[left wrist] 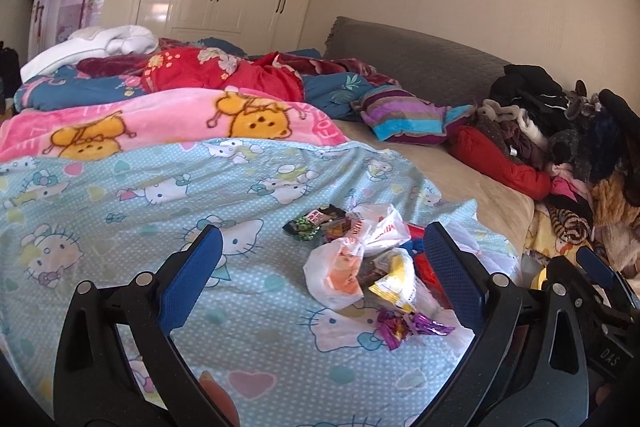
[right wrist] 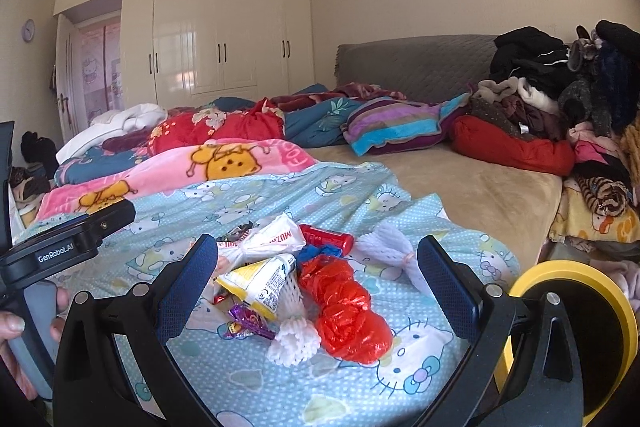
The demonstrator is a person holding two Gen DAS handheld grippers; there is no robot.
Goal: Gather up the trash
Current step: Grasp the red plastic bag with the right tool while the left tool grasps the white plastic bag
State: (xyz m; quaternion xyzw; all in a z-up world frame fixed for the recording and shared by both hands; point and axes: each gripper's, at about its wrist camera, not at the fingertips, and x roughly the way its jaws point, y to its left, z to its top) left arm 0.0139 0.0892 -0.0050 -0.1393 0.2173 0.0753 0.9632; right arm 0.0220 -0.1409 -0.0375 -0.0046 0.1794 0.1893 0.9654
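Both tools hover above the bed with jaws spread wide, gripping nothing: the left gripper [left wrist: 320,267] and the right gripper [right wrist: 316,275]. The trash pile [right wrist: 296,279] lies on the blue cartoon-cat sheet [right wrist: 256,379] near the bed's front edge: a red plastic bag [right wrist: 348,315], a yellow wrapper [right wrist: 260,279], a purple foil wrapper [left wrist: 404,325], a white bag [left wrist: 376,227]. A yellow bin [right wrist: 576,287] stands just beside the bed's right front corner.

I'm in a home bedroom: a bed [right wrist: 480,195] with cartoon blankets [right wrist: 240,195], a built-in wardrobe [right wrist: 220,39], and piled clothes [right wrist: 560,99] by the headboard [right wrist: 412,63].
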